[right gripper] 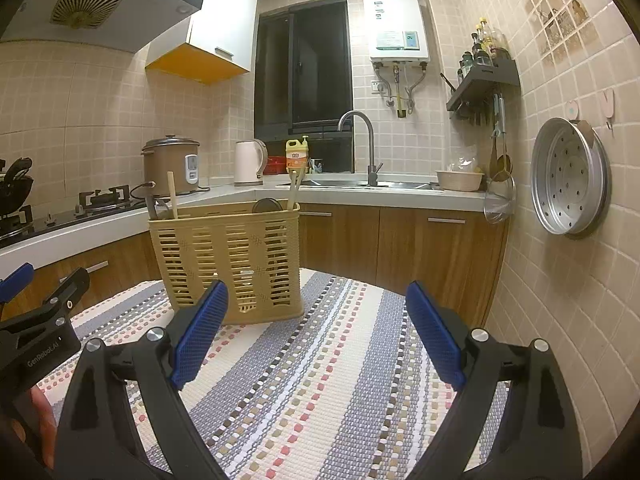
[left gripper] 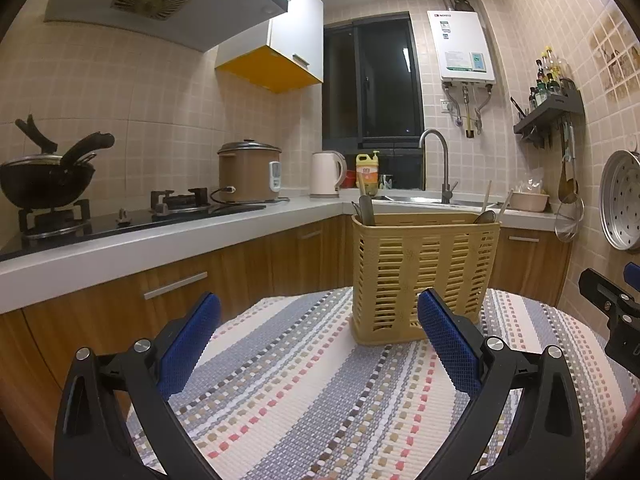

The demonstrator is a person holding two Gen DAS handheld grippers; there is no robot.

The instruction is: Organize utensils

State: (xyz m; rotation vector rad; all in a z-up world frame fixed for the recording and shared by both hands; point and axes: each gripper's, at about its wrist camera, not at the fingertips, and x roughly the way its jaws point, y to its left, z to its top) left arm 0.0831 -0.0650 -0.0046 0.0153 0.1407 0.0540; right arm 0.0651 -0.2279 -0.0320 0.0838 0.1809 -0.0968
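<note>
A tan slotted plastic utensil basket (left gripper: 424,276) is seen standing upright on a round counter covered by a striped woven cloth (left gripper: 320,392), and it serves as the landmark here. In the left wrist view, metal utensils (left gripper: 366,210) are seen standing at the basket's left end, and a spoon bowl (left gripper: 485,217) with pale chopsticks (left gripper: 487,196) rises at its right end. In the right wrist view, wooden chopsticks (right gripper: 172,196) stand at the basket's (right gripper: 228,264) left end, another pale pair (right gripper: 294,190) at its right end, and a dark round utensil head (right gripper: 266,205) shows above the rim between them. The left tongs (left gripper: 320,316) are held wide open in front of the basket, with nothing between the blue pads (left gripper: 192,344); the right-hand pad overlaps the basket's lower right corner in the picture, but contact cannot be told. The right tongs (right gripper: 316,308) are likewise spread wide and empty, in front of the basket and to its right, over the cloth (right gripper: 340,380). Behind the basket, a kitchen worktop with a gas hob (left gripper: 132,216), a rice cooker (left gripper: 250,172), a white kettle (left gripper: 326,174), a yellow detergent bottle (left gripper: 367,170) and a sink tap (left gripper: 436,160) is visible.
</note>
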